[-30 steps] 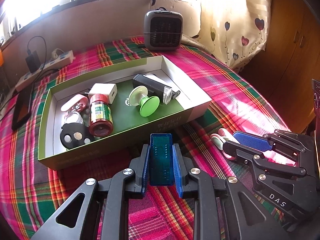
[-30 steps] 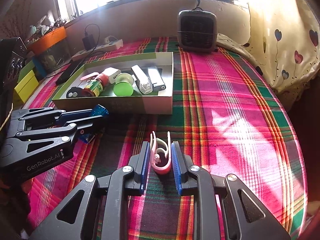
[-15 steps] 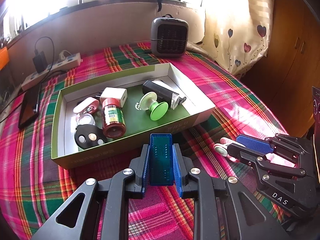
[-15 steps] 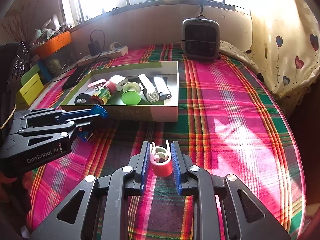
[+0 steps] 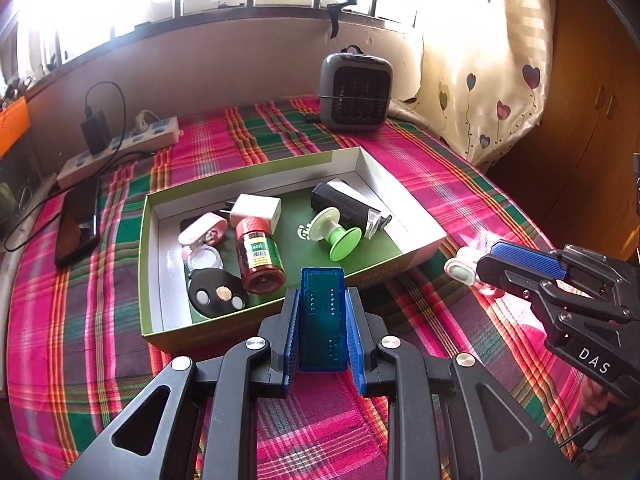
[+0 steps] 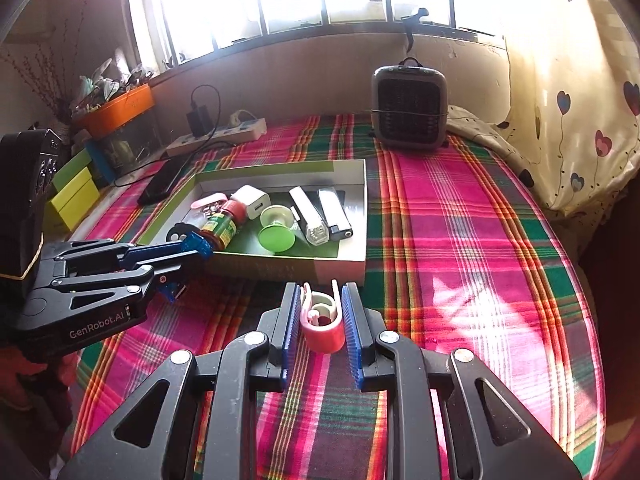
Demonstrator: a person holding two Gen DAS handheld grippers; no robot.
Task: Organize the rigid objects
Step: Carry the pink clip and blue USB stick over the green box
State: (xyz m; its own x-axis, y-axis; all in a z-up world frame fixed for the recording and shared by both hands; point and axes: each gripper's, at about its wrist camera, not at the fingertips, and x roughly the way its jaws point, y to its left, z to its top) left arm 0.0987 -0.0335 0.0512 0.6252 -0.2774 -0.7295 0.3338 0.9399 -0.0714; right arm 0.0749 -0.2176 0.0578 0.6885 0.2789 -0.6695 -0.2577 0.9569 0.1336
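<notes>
Plaid cloth (image 5: pixel 420 184) covers the counter, with a power strip (image 5: pixel 120 148) and a dark phone (image 5: pixel 78 228) at its far left edge. Right of them sits an open green box (image 5: pixel 152 280) holding, from left to right, a black key fob (image 5: pixel 216 294), a pink case (image 5: pixel 202 230), a red-capped bottle (image 5: pixel 258 254), a white charger (image 5: pixel 256 210), a green suction holder (image 5: pixel 336 234) and a black lighter (image 5: pixel 344 204). In front of the box, above the cloth, the left tool (image 5: pixel 323 324) pinches a translucent blue block (image 5: pixel 322 318) between its 2 blue pads. A grey heater (image 5: pixel 356 94) stands at the back by the curtain (image 5: pixel 492 64). Further right, the right tool (image 6: pixel 321 322) is pressed onto a pink clip (image 6: pixel 322 324), held just above the cloth near the box's front right corner.
</notes>
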